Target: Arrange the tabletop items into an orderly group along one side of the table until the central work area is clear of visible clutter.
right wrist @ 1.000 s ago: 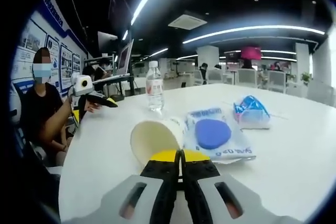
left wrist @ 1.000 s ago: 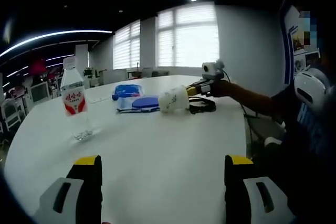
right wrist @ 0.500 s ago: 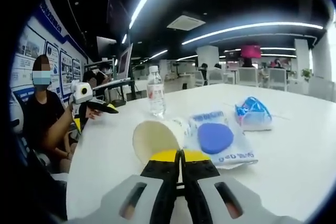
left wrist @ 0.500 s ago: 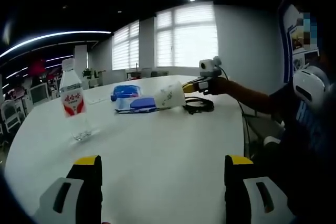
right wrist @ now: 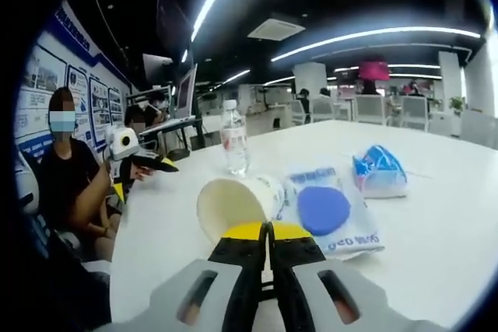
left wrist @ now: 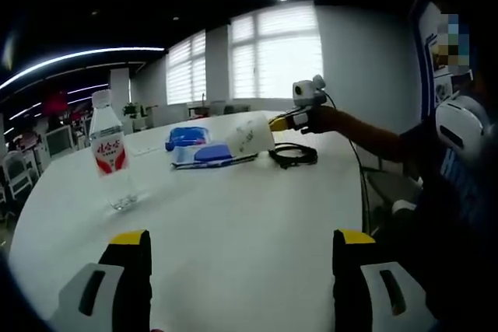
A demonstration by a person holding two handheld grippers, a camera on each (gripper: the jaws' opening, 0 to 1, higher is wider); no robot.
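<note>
In the right gripper view, my right gripper (right wrist: pixel 266 230) is shut on the rim of a white paper cup (right wrist: pixel 237 202), whose mouth faces the camera. In the left gripper view the same cup (left wrist: pixel 250 135) hangs tilted just above the white table (left wrist: pixel 233 215), held by the right gripper (left wrist: pixel 275 124). My left gripper (left wrist: pixel 241 240) is open over the near table edge with nothing between its jaws. A clear water bottle (left wrist: pixel 109 153) with a red label stands to its left. A white pouch with a blue disc (right wrist: pixel 323 209) and a blue packet (right wrist: pixel 377 172) lie beside the cup.
A black coiled cable (left wrist: pixel 292 155) lies on the table near the right gripper. A seated person's arm (left wrist: pixel 366 136) reaches in from the right edge. The left gripper (right wrist: pixel 146 162) shows at the table's far left edge. Chairs and desks stand beyond the table.
The right gripper has raised the cup a little off the table and tilted it upward. The left gripper, bottle and packets have stayed put.
</note>
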